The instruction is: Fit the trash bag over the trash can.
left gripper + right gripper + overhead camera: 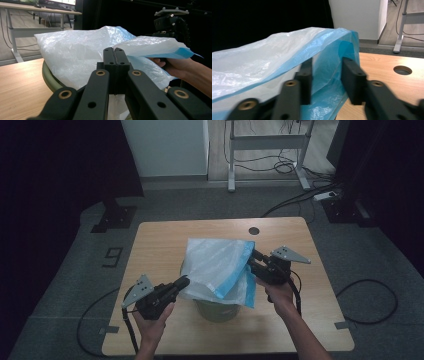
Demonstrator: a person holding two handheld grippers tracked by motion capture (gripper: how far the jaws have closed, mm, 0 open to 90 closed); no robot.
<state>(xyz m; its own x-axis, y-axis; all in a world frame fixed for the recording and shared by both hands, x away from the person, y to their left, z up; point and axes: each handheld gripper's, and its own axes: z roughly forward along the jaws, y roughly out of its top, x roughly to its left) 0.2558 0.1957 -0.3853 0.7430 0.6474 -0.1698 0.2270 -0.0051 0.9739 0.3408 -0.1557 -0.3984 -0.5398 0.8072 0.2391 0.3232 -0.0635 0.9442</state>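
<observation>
Grey carpet surrounds a light wooden table [165, 240] in a dim room, with a white cabinet [165, 147] and a metal desk frame [267, 142] on the far side and cables strewn over the floor. Near the table's far edge there is a round cable hole [254, 230].

At the middle of the table stands a pale green bin [217, 311], mostly covered by a white and blue plastic bag [217, 265] draped over its top. The bag's white sheet spreads toward the far left, while its blue band runs along the right side and hangs down the bin's near right.

On the near left, the left gripper [181, 282] points right and away at the bag's near-left edge. Seen from the left gripper view, its jaws are clenched together with the white film of the bag gathered at them, so it grasps the bag there; the bin's rim shows just below on the left.

At the right, the right gripper [253, 260] reaches leftward into the bag's blue edge. From the right gripper view, its jaws stand partly apart with a fold of blue film between them. That view is blurred, so the pads seem not to be pressing the plastic yet.
</observation>
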